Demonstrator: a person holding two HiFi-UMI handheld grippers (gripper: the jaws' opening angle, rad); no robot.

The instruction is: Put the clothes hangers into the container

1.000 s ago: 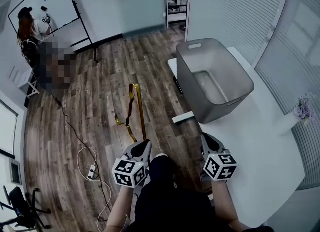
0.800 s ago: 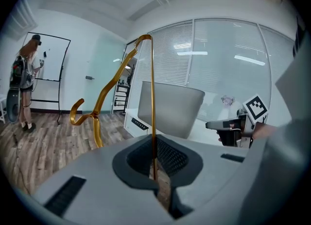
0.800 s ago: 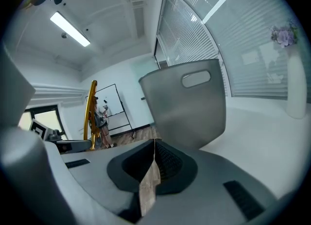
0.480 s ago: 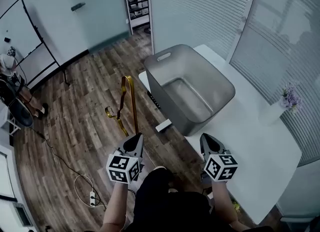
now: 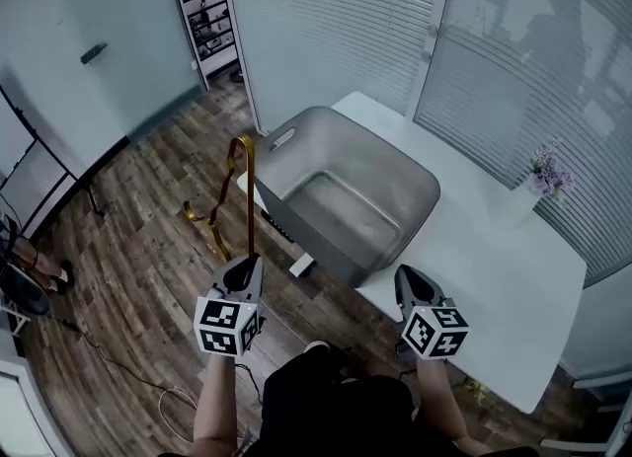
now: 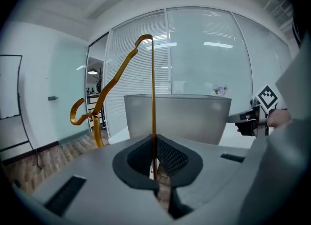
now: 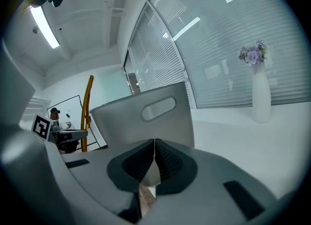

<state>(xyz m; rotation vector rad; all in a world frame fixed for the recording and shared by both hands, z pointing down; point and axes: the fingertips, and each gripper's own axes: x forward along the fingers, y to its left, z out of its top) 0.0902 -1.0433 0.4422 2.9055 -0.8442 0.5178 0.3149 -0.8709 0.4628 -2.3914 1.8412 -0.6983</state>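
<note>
Floored in brown wood planks (image 5: 138, 248), with a white rectangular table (image 5: 494, 277) set in the corner against tall glass walls covered by white horizontal blinds (image 5: 326, 31). Furnished further with a slim white vase of purple flowers (image 5: 545, 174) near the table's far edge, a dark open shelving unit (image 5: 202, 1) and a pale blue-green door with a dark handle (image 5: 94, 52). Lit from above by a long white ceiling tube (image 7: 43, 25).

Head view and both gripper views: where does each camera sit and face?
Head view: on the person's head, looking steeply down at container, table, both forearms.
Left gripper view: on the left gripper, facing the container past the hanger in its shut jaws.
Right gripper view: on the right gripper, facing the container's handle end and a vase; jaws shut, empty.
All three share container and hanger.
</note>
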